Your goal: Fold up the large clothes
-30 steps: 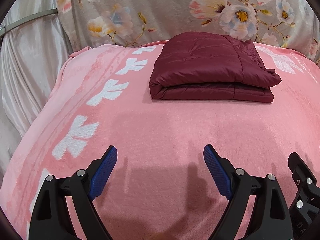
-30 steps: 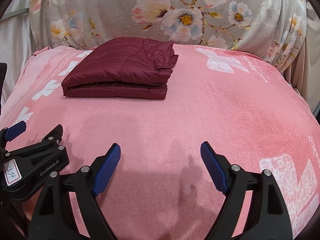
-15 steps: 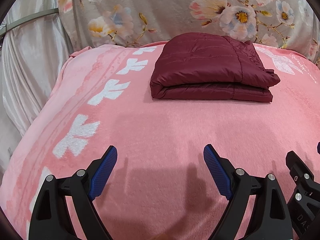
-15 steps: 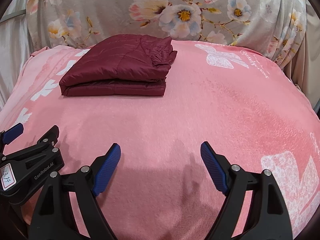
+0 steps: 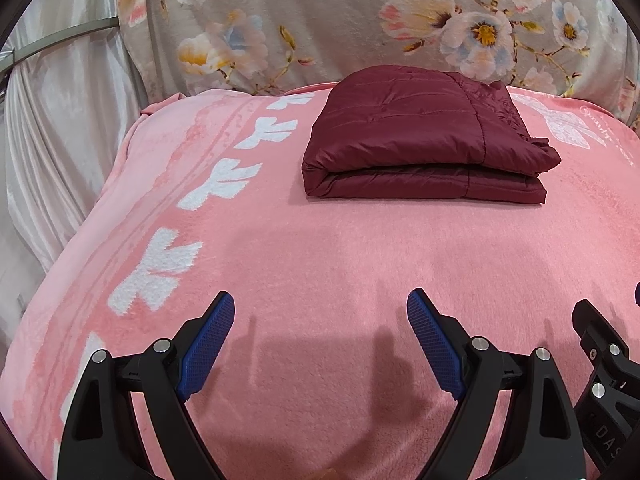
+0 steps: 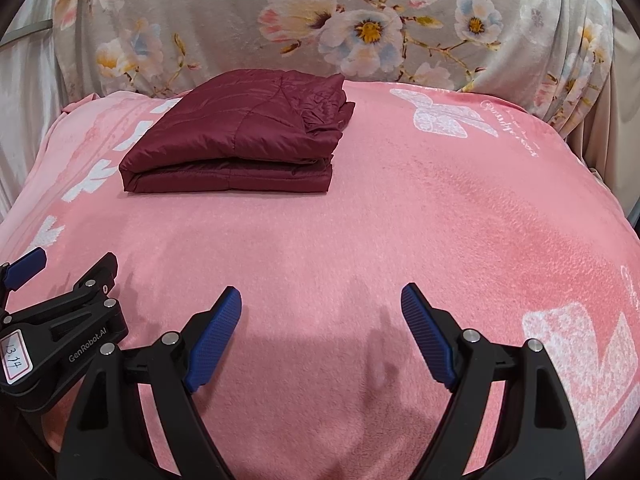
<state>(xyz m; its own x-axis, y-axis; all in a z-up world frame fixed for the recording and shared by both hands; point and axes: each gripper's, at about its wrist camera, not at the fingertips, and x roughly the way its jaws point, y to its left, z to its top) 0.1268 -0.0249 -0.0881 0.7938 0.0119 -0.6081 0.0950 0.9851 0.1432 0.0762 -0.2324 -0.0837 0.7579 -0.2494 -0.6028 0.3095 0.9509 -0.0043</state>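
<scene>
While both tools hover low over the near edge of the bed, we see the dark maroon quilted puffer jacket (image 5: 420, 148) lying well apart from them toward the far left, folded into a squared stack on the pink plush blanket with white bow prints (image 5: 320, 248). Our left gripper (image 5: 320, 344) has its jaws spread with nothing between them, and so does our right gripper (image 6: 321, 336). We judge the fold finished, which would explain the empty, withdrawn tools.
</scene>
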